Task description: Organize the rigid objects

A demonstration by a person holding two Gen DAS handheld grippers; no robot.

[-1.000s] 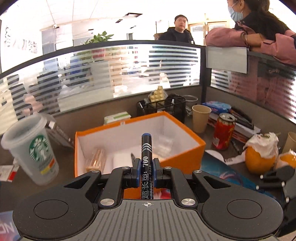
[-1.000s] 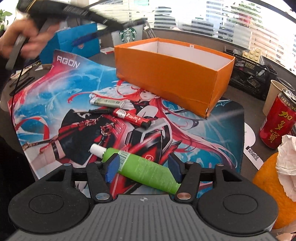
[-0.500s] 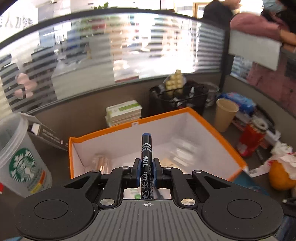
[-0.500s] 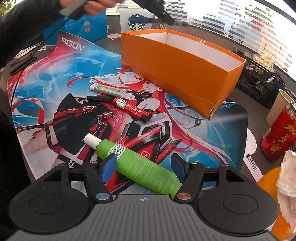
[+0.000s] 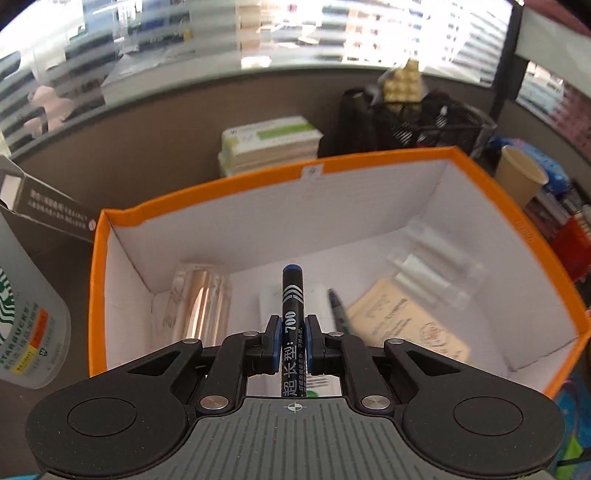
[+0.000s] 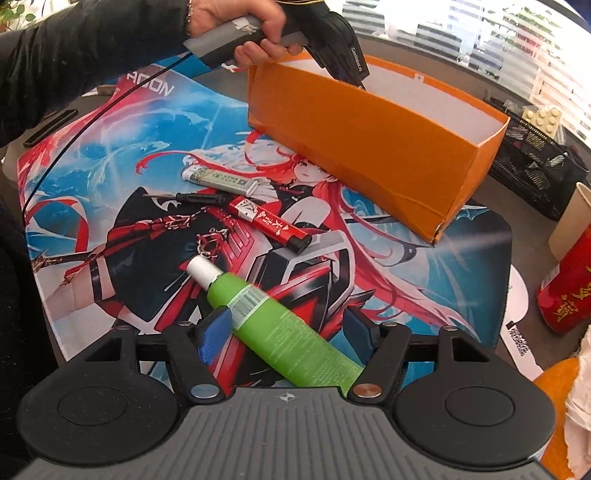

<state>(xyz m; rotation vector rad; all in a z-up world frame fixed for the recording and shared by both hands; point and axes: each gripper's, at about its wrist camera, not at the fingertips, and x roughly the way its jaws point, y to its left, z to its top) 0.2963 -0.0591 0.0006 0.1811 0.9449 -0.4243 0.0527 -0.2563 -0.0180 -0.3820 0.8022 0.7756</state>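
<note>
Gripping a black marker (image 5: 292, 317) with a blue end cap between its blue pads, the left gripper (image 5: 291, 343) fills the bottom of the left wrist view, fingers narrow and pressed to the barrel. The marker points up the frame over the open orange box (image 5: 369, 162), which takes up the centre. Inside lie a clear case with a copper-coloured cylinder (image 5: 199, 302) at lower left, a dark pen (image 5: 338, 306), a tan paper card (image 5: 402, 321) and a clear plastic tray (image 5: 432, 269) to the right. A Starbucks cup (image 5: 26, 317) stands at the left edge.

In the right wrist view, the right gripper (image 6: 288, 332) sits at the bottom with fingers wide, a green tube (image 6: 280, 332) lying slantwise between them on the printed desk mat (image 6: 110, 155); its left pad seems to touch the tube. Above centre lie a red tube (image 6: 269, 225) and a pale lighter (image 6: 218, 179). The orange box (image 6: 369, 147) is at upper right, the person's hand (image 6: 243, 22) above it.
</note>
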